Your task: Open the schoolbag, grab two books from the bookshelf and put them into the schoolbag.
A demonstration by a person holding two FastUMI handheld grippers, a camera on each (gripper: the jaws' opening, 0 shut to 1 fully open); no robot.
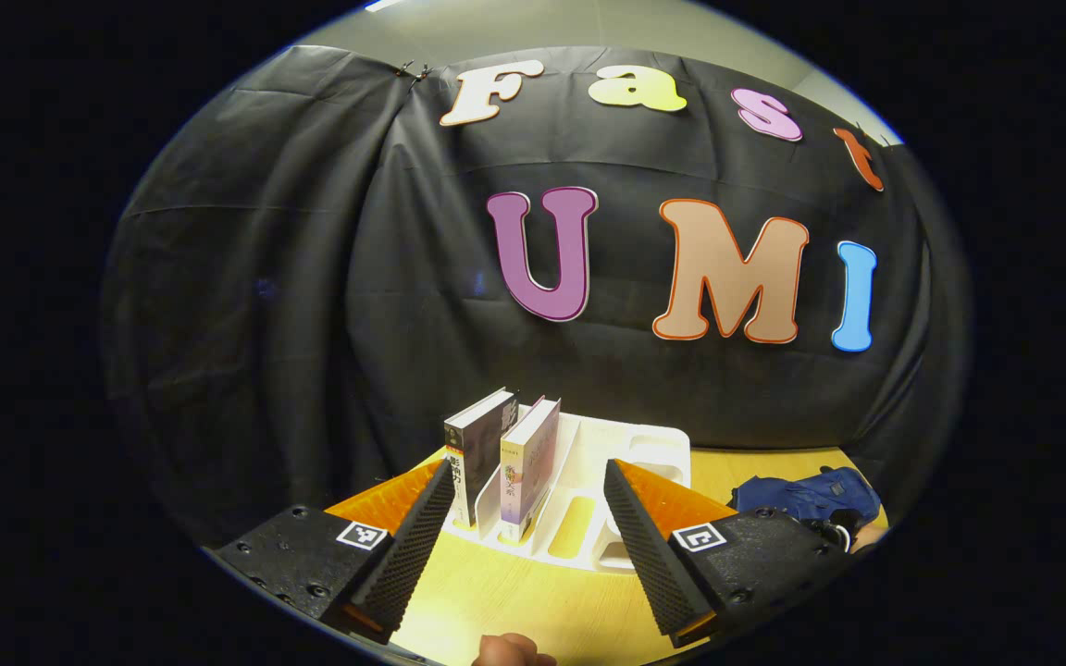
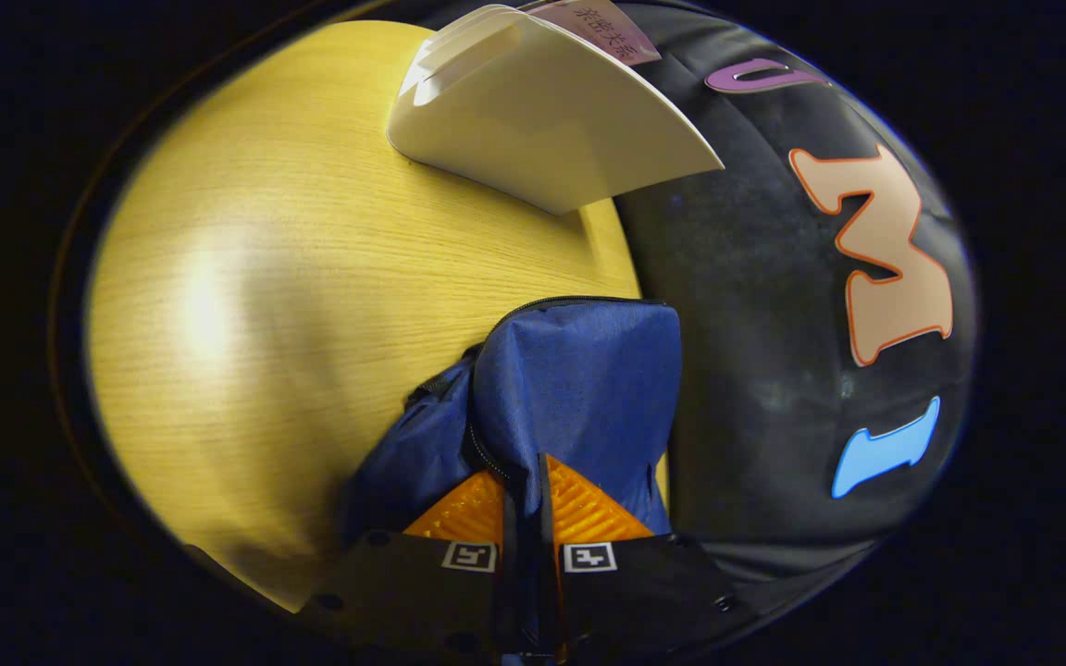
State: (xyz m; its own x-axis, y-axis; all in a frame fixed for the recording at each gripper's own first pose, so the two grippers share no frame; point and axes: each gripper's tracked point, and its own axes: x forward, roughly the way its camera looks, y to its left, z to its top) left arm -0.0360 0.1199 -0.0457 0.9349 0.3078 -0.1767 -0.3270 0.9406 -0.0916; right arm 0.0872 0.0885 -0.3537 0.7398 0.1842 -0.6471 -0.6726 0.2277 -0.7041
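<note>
both books (image 1: pixel 505 458) stand in the white bookshelf (image 1: pixel 653 444) on the table (image 1: pixel 533 592), so neither is packed. left gripper (image 1: pixel 528 518) faces them, jaws wide apart. right gripper (image 2: pixel 522 504) is clamped on the blue schoolbag (image 2: pixel 579 388), pinching fabric beside the zip. the right gripper view shows that zip (image 2: pixel 570 301) looking closed; the left gripper view gives the books' slots.

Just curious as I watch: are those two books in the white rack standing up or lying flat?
Standing up. In the left gripper view both books sit on edge in the white rack, spines up, leaning slightly.
</note>
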